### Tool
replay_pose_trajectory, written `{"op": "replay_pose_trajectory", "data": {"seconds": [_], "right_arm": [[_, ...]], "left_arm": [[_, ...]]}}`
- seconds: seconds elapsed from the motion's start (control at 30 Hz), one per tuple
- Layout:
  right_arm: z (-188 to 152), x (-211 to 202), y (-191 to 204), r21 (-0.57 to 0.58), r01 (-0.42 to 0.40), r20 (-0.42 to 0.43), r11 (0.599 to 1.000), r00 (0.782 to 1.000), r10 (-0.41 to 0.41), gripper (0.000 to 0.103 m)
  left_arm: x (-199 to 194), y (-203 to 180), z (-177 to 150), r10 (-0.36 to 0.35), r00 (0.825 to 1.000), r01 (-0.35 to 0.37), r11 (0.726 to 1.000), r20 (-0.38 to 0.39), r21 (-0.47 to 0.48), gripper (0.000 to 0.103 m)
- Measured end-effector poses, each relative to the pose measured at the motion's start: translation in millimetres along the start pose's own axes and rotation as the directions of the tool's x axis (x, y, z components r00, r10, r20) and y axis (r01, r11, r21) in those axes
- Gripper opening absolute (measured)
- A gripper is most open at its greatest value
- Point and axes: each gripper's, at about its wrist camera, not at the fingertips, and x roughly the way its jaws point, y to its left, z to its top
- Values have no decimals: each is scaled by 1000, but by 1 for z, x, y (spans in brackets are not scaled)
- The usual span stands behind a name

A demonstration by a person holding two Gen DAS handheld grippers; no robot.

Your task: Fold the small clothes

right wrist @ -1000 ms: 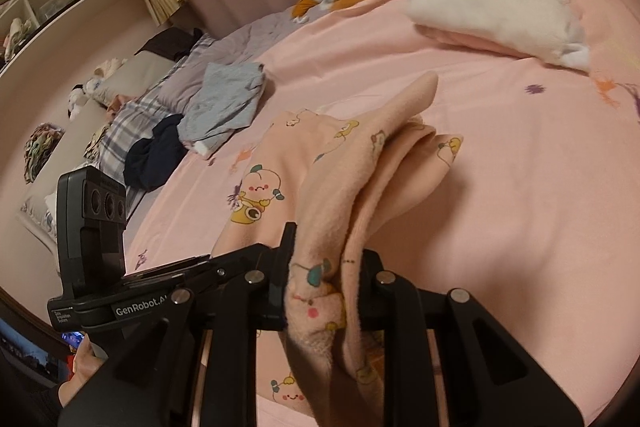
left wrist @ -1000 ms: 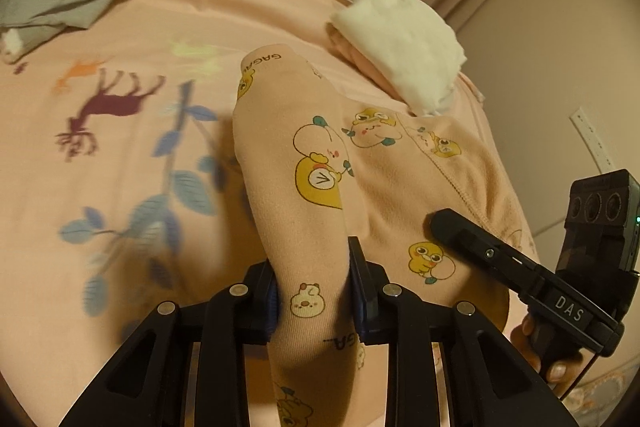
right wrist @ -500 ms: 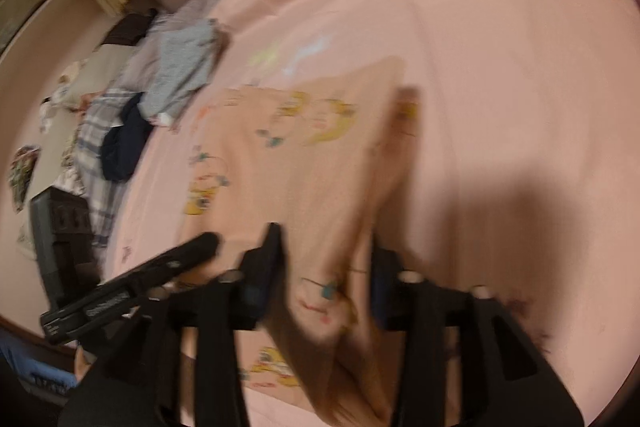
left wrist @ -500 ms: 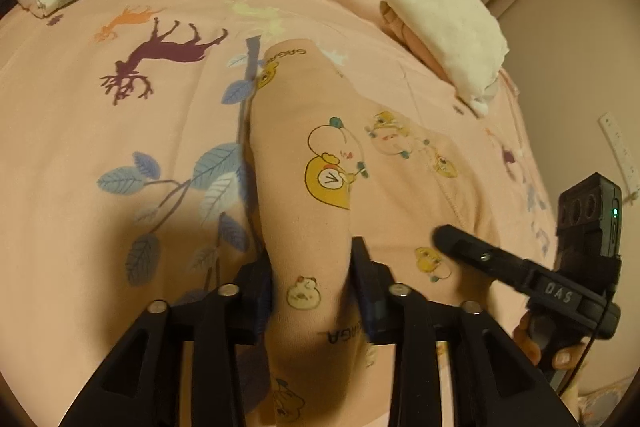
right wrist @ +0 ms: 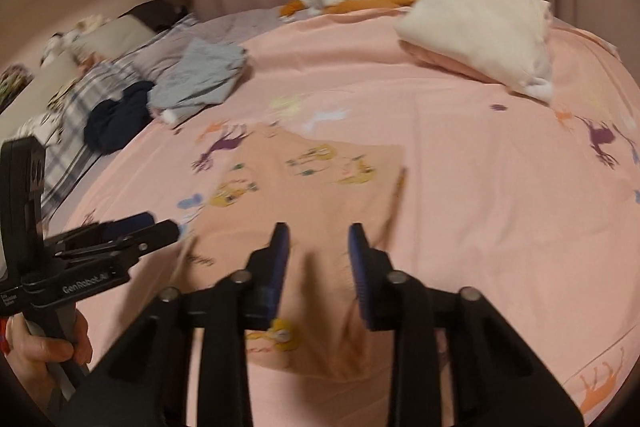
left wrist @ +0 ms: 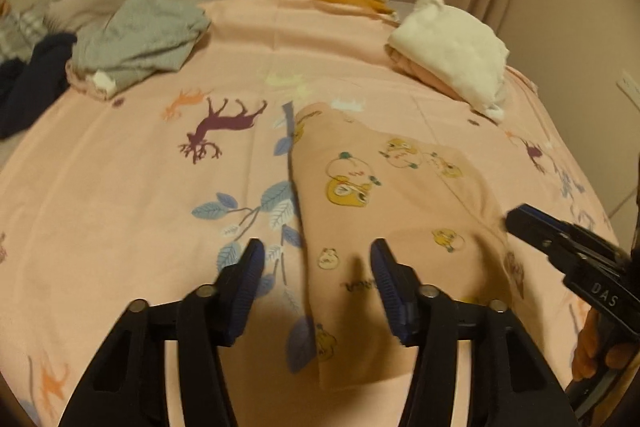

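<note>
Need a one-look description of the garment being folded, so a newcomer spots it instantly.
Start at the pink bedspread with the deer print. Near its front edge, just ahead of both tools, lies a flat peach garment. Unlike the crumpled grey clothes and the folded white pile farther back, it carries yellow cartoon animals.

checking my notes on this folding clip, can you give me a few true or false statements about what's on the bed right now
1. The peach printed garment lies flat on the pink sheet. True.
2. The left gripper is clamped on the garment. False: its jaws are opening, pads clear of the cloth.
3. A folded white garment sits on a pink one at the far right. True.
4. The grey garment lies on top of the printed garment. False: it lies apart, far left.
5. The right gripper holds cloth lifted off the bed. False: nothing is lifted.
</note>
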Motion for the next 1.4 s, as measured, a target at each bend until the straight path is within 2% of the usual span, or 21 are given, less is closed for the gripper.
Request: {"op": "replay_pose_trajectory", "data": {"seconds": [0.13, 0.3, 0.4, 0.43, 0.5, 0.67, 0.73, 0.8, 0.87, 1.0, 1.1, 1.2, 1.3, 1.4], "right_arm": [[-13, 19, 9, -44, 12, -84, 999, 996, -16, 20], [-32, 42, 1, -33, 36, -194, 999, 980, -41, 17], [-31, 38, 1, -37, 14, -201, 999, 979, -21, 19], [-28, 34, 0, -26, -11, -198, 1000, 980, 6, 23], [-19, 28, -1, -1, -52, -170, 999, 984, 51, 22], [13, 41, -18, 127, -67, -131, 990, 988, 84, 22], [19, 60, -28, 174, -23, -159, 985, 986, 51, 20], [16, 77, -33, 207, -2, -225, 978, 973, 50, 20], [15, 80, -33, 212, 7, -228, 977, 973, 42, 19], [14, 54, -23, 159, 1, -148, 987, 989, 23, 24], [7, 31, -13, 94, -31, -106, 995, 994, 41, 26], [-12, 25, -3, 43, -33, -136, 999, 990, 38, 27], [-39, 37, -2, -2, 23, -224, 1000, 974, -23, 24], [-40, 28, 1, -10, 37, -215, 999, 976, -38, 25]], "left_arm": [[11, -8, -14, -25, 998, 26, 999, -49, 30, 46], [38, -4, -34, -57, 985, 57, 998, -160, -4, 45], [35, -3, -39, -70, 985, 70, 998, -157, -7, 45], [33, -3, -39, -72, 985, 72, 997, -160, -4, 45], [33, -4, -39, -74, 984, 75, 997, -164, 3, 45], [33, -5, -39, -76, 983, 77, 997, -165, 1, 45], [33, -4, -41, -78, 983, 79, 997, -165, 0, 45], [33, -4, -41, -78, 983, 80, 997, -166, 1, 45], [34, -3, -41, -80, 983, 81, 997, -167, 1, 45], [31, -3, -39, -80, 983, 80, 997, -164, -9, 45], [26, -3, -38, -80, 985, 76, 997, -154, -30, 46], [23, -5, -39, -59, 987, 57, 998, -148, -19, 48], [17, -8, -39, -49, 988, 47, 999, -144, -20, 48], [5, -12, -37, -35, 992, 34, 999, -120, -11, 48]]}}
